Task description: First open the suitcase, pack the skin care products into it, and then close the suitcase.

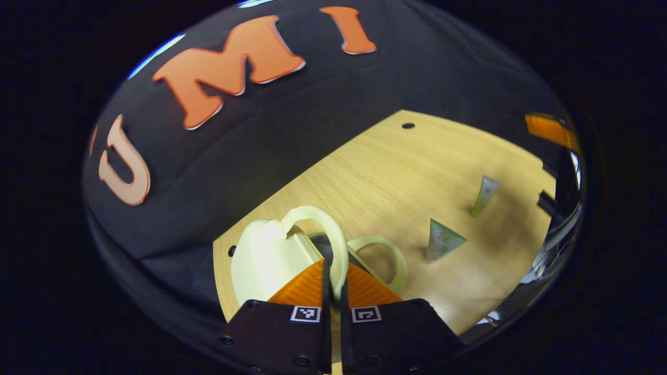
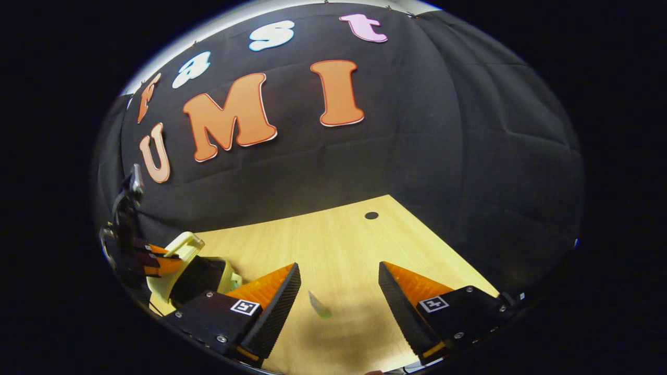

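The left gripper (image 1: 333, 281) is holding its jaws nearly together, pinching the thin pale-yellow rim of the suitcase (image 1: 271, 255) lid; the small case is lying directly ahead of these jaws on the wooden surface (image 1: 396, 166), partly open. The shell is appearing rigid, light and smooth, so it may be prone to slipping; the rim edge or the looped handle (image 1: 383, 255) is offering the best purchase. Two skin care tubes, the nearer tube (image 1: 443, 239) and the farther tube (image 1: 485, 195), are standing ahead and to the right of these jaws. The right gripper (image 2: 338, 291) is keeping its jaws spread wide, with one tube (image 2: 319, 305) lying between them, untouched. Tubes are likely soft and light; grasping across the body seems advisable.
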{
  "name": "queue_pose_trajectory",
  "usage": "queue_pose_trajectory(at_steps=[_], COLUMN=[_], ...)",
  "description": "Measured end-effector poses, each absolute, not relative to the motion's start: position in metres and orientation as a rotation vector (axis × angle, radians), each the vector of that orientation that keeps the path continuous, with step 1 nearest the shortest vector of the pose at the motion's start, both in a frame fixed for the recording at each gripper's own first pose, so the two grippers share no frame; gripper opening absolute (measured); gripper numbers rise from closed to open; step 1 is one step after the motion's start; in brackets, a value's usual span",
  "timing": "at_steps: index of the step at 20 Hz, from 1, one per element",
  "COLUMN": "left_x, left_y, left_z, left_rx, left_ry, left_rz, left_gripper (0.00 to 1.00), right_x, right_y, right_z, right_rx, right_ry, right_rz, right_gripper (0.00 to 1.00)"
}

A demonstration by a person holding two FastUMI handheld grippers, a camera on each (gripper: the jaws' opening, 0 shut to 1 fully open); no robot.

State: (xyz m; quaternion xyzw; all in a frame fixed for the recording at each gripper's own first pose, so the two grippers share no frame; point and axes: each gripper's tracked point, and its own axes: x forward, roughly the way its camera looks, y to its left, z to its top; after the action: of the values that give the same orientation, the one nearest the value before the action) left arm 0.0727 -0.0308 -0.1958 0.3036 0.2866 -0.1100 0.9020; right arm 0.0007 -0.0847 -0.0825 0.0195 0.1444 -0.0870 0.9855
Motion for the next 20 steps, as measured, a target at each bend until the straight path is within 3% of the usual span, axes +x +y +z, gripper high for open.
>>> queue_pose_trajectory(at_steps=[8, 12, 20], left_x=[0.094, 0.098, 0.111], left_y=[0.017, 0.057, 0.057], left_z=[-0.143, -0.153, -0.185], left_rx=[0.105, 0.046, 0.049], left_ry=[0.467, 0.486, 0.599], left_rz=[-0.050, 0.040, 0.182], left_gripper=[0.07, 0.07, 0.07], right_x=[0.023, 0.026, 0.019], right_y=[-0.010, 0.013, 0.057], right_z=[-0.069, -0.065, -0.065], right_rx=[0.053, 0.044, 0.032], right_ry=[0.275, 0.268, 0.286], right_rz=[-0.082, -0.084, -0.075], right_gripper=[0.95, 0.95, 0.95])
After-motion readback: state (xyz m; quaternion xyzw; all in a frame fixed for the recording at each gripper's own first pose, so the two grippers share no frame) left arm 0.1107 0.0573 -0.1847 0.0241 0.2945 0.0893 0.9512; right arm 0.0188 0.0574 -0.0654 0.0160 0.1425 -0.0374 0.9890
